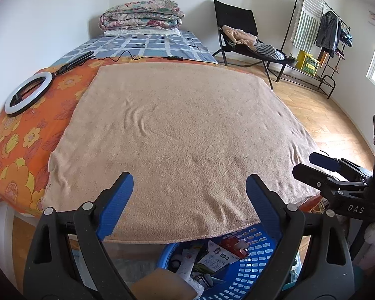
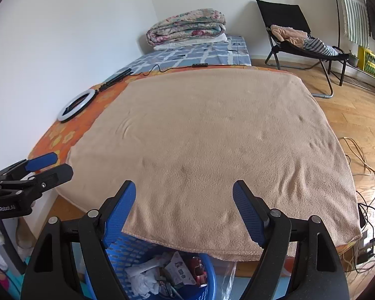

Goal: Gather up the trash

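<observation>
A blue plastic basket (image 1: 252, 267) stands on the floor below the table's near edge, holding paper wrappers and packets (image 1: 212, 257); it also shows in the right wrist view (image 2: 127, 252) with crumpled white paper and wrappers (image 2: 162, 272) inside. My left gripper (image 1: 190, 187) is open and empty above the basket and the table edge. My right gripper (image 2: 185, 195) is open and empty, also above the basket. Each gripper shows at the other view's side: the right gripper (image 1: 322, 165) and the left gripper (image 2: 47, 165).
A beige fleece blanket (image 1: 177, 135) covers the table over an orange flowered cloth (image 1: 20, 150). A ring light (image 1: 28, 92) lies at the left. Behind is a bed with folded quilts (image 1: 141, 15), a black folding chair (image 1: 240, 37), a clothes rack (image 1: 322, 32). Cables (image 2: 362, 165) lie on the floor.
</observation>
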